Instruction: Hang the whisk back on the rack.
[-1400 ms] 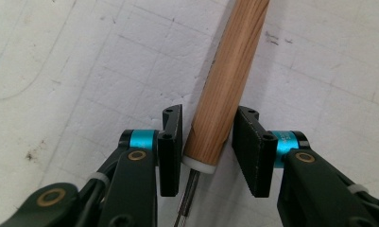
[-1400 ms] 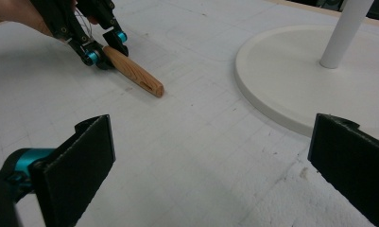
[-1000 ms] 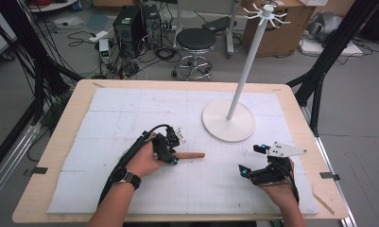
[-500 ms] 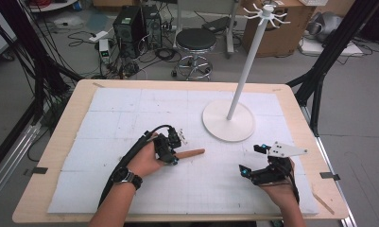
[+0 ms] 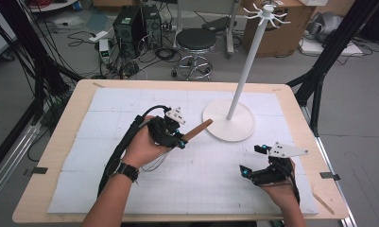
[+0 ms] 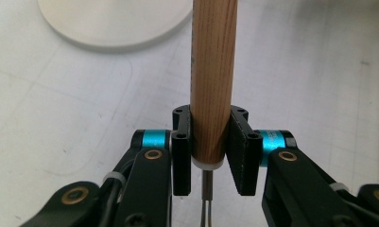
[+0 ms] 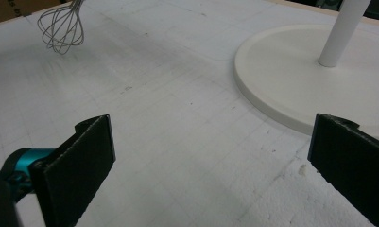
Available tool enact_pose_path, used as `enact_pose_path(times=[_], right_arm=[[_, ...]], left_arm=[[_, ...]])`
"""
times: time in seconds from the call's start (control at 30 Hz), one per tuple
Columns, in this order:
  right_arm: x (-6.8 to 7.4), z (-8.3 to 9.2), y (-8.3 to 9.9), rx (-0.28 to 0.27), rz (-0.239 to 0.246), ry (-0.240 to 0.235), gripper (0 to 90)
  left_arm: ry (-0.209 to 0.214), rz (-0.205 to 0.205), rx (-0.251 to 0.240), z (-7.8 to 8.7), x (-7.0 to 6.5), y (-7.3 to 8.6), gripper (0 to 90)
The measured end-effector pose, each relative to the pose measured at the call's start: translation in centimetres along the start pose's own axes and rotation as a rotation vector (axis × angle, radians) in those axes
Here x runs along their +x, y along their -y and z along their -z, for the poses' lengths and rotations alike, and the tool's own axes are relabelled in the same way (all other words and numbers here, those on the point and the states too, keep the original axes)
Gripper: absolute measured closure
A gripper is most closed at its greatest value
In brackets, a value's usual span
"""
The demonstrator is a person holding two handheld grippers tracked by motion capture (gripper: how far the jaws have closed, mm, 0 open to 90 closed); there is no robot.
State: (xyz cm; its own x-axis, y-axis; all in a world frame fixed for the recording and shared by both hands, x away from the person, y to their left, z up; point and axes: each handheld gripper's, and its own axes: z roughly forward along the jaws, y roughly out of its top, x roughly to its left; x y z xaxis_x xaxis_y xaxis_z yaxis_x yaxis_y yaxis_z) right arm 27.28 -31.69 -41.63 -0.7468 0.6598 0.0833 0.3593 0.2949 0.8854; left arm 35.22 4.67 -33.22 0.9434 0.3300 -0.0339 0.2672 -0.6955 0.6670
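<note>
Here we have the left gripper (image 5: 174, 135) clenched on the wooden handle (image 6: 213, 80) of a whisk (image 7: 60, 26), gripped near the wire end so the free handle tip points at the white stand (image 5: 246, 75), probably to hang it on the hooks up top. The right gripper (image 5: 267, 165) sits released on the white mat (image 5: 107, 142), jaws wide with nothing between them, well apart from the whisk, likely waiting to help. We see the stand's round base (image 5: 225, 127) just beside the handle tip, and the pole could get in the way of the lift.
</note>
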Motion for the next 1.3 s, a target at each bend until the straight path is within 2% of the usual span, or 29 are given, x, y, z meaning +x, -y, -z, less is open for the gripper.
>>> enact_pose_path(times=[0.2,0.5,0.63,0.73,0.87,1.2,1.3], right_arm=[[-0.1,0.1,0.0,-0.002,0.0,0.001,0.3],[0.0,0.0,0.0,-0.002,0.0,-0.005,0.3],[0.0,0.0,0.0,-0.002,0.0,-0.005,0.3],[0.0,0.1,0.0,-0.002,0.0,-0.001,0.3],[0.0,0.1,0.0,-0.005,-0.005,-0.006,0.3],[-0.1,0.2,0.0,-0.011,-0.007,-0.007,0.3],[-0.1,0.2,0.0,-0.013,-0.008,-0.01,0.3]], left_arm=[[0.046,0.008,-0.097,0.9,0.0,-1.4,73.5],[0.078,-0.001,-0.127,1.2,0.4,-3.3,73.5],[0.104,-0.026,-0.14,1.6,0.5,-5.0,73.5],[0.125,-0.024,-0.171,1.9,0.6,-6.1,73.5],[0.147,-0.046,-0.196,2.4,0.8,-8.0,73.5],[0.162,-0.08,-0.227,3.2,1.8,-12.6,73.5],[0.175,-0.075,-0.248,3.4,2.0,-13.9,73.5]])
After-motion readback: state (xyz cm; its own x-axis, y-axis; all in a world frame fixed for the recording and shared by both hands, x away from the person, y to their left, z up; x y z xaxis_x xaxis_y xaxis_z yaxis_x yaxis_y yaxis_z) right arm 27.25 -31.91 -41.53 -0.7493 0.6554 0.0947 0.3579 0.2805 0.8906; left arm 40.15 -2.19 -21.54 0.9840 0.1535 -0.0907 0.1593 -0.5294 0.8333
